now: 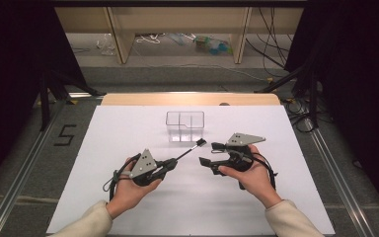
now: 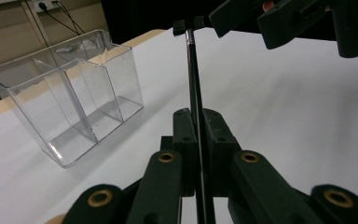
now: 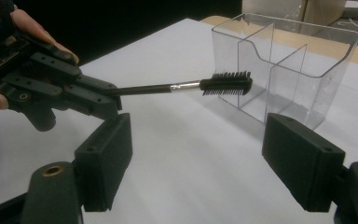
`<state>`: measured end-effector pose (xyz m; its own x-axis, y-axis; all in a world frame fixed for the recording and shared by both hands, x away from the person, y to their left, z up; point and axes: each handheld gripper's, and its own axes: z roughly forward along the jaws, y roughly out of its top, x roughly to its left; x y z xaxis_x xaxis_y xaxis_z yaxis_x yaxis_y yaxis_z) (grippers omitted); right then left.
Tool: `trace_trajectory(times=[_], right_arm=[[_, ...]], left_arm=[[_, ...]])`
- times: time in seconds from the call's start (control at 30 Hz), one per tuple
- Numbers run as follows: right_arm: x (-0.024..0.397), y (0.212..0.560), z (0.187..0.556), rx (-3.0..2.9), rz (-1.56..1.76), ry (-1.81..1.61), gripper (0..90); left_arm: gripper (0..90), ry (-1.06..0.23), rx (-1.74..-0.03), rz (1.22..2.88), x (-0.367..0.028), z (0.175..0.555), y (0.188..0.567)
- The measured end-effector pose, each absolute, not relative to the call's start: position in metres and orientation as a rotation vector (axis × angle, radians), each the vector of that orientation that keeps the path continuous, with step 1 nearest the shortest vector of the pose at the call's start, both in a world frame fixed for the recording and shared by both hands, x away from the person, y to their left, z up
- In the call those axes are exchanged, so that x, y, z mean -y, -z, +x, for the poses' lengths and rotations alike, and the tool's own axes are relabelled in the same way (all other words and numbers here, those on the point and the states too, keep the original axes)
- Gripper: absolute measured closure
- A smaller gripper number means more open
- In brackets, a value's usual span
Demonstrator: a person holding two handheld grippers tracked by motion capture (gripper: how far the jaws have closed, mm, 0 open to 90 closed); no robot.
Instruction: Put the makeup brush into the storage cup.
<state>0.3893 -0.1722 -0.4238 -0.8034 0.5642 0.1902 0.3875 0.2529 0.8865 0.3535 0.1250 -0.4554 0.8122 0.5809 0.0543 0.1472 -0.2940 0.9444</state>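
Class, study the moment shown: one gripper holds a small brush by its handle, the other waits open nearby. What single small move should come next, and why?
Probably the right gripper should ease forward and close on the brush near its bristle end. The left gripper is shut on the handle, the bristles hang in the air before the open right jaws, and the clear divided box stands just behind.

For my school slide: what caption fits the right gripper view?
Left gripper holds a small black brush beside a clear divided box.
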Motion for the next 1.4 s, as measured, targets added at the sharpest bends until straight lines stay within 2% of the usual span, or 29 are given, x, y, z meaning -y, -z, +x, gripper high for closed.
trace_trajectory(times=[0.67, 1.4], right_arm=[[0.158, 0.433, 0.385, -2.326, 1.004, -1.748, 27.6], [0.145, 0.438, 0.383, -2.341, 1.066, -1.78, 28.6]], left_arm=[[84.7, -0.499, -0.562, 1.807, -0.125, 0.352, 0.453], [84.6, -0.497, -0.543, 1.799, -0.116, 0.349, 0.454]])
